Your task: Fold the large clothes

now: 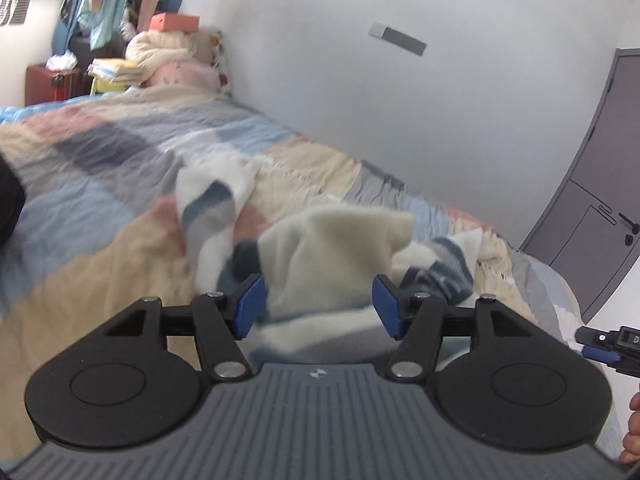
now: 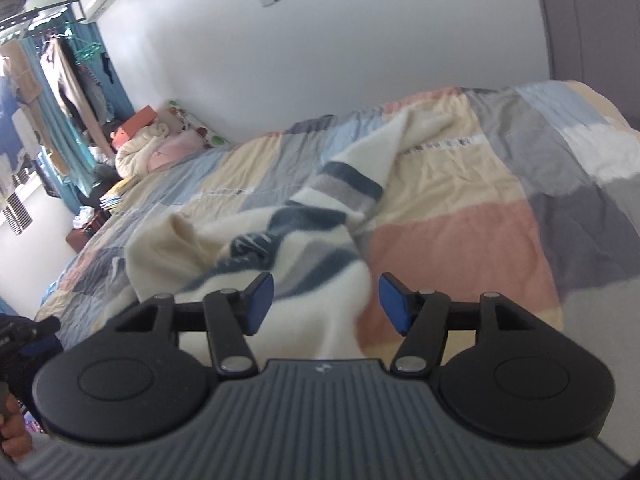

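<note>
Cream striped sweater [image 1: 332,240] crumpled mid-bed [image 2: 460,240], quilt bare toward the far wall edge; left gripper [image 1: 318,306] and right gripper [image 2: 326,302] fingers spread, released, gripping nothing.

One striped sweater [image 1: 332,248], one patchwork quilt [image 1: 120,152], two grippers, one orange box [image 1: 175,22], one door [image 1: 600,216].

No readable words or numbers anywhere. Each gripper body carries only a tiny pale emblem — just behind the fingers, centred — too small to make out.
</note>
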The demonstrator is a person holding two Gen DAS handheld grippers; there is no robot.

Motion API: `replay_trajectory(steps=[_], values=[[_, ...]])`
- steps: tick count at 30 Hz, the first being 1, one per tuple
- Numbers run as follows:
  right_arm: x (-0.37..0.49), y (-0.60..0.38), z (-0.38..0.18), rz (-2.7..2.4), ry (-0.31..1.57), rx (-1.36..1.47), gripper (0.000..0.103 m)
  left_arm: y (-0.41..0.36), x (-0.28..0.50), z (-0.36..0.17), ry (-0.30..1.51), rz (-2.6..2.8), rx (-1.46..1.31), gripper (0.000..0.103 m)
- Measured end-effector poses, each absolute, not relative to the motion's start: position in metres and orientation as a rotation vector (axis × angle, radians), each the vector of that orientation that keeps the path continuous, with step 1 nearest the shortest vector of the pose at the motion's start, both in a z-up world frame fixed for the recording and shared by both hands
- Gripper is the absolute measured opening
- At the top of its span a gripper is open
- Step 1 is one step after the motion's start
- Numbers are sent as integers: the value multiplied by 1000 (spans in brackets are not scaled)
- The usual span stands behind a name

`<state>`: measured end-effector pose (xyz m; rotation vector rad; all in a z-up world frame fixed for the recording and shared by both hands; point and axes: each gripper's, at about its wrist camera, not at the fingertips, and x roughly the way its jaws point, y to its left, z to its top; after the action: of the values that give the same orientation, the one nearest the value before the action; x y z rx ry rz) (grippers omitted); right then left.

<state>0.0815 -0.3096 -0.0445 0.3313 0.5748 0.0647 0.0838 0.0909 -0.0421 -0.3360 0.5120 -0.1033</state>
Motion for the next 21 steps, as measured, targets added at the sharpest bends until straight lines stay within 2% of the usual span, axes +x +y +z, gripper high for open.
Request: replay_trajectory(steps=[8,14,15,18,21], values=[[183,-243,-39,222,593,289,61,55,180,-21,403,-271,-330,66],[247,-207,-69,295,651,195,60,51,254,-62,485,-325,-324,67],[256,-203,-76,301,659,177,60,52,262,-70,494,-349,-327,68],[273,-194,-95,348,668,114,60,51,276,-92,488,-378,-279,80],[285,-185,-106,392,662,25,60,48,287,-108,480,-374,-206,83]])
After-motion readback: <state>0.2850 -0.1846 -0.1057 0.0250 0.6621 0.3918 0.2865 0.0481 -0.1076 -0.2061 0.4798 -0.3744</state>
